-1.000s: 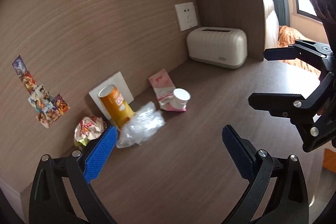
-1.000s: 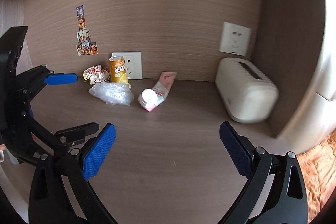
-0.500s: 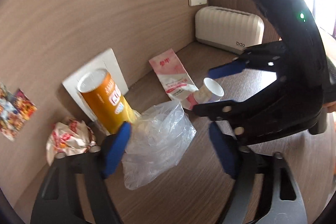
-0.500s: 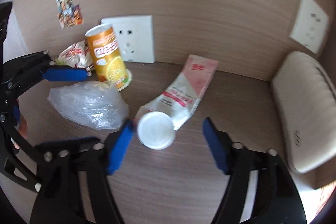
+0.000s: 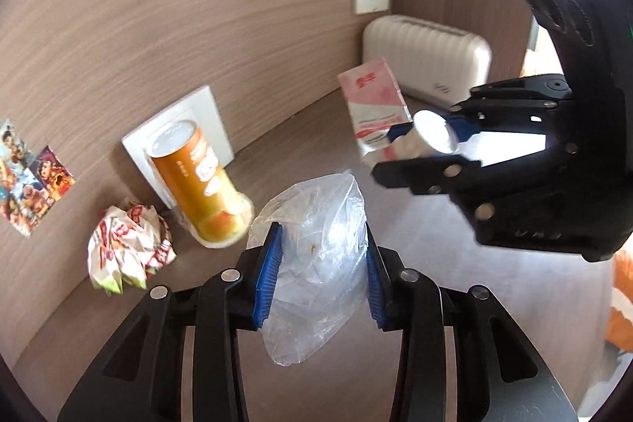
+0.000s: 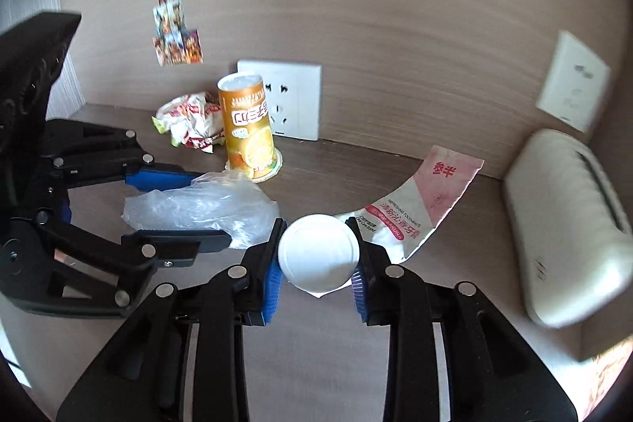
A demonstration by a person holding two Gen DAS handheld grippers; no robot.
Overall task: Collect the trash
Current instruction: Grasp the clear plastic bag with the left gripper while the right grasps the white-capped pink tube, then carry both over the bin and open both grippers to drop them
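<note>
Now | left tongs (image 5: pixel 322 271) clamp plastic bag (image 5: pixel 316 263) | right tongs (image 6: pixel 316 271), closing, pinch toothpaste tube (image 6: pixel 411 200)

Right tool (image 6: pixel 316 271) closing, pads against toothpaste tube (image 6: pixel 399 216) cap; left tool (image 6: pixel 186 208) astride plastic bag (image 6: pixel 198 208)

One plastic bag (image 5: pixel 320 263), one toothpaste tube (image 6: pixel 419 208), one orange can (image 6: pixel 247 129), one crumpled wrapper (image 6: pixel 190 121), two wall sockets (image 6: pixel 292 97), one cream appliance (image 6: pixel 569 224).

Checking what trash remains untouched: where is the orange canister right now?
The orange canister stands upright at the back wall before the wall socket, crumpled wrapper to its left, clear plastic bag just in front.
</note>
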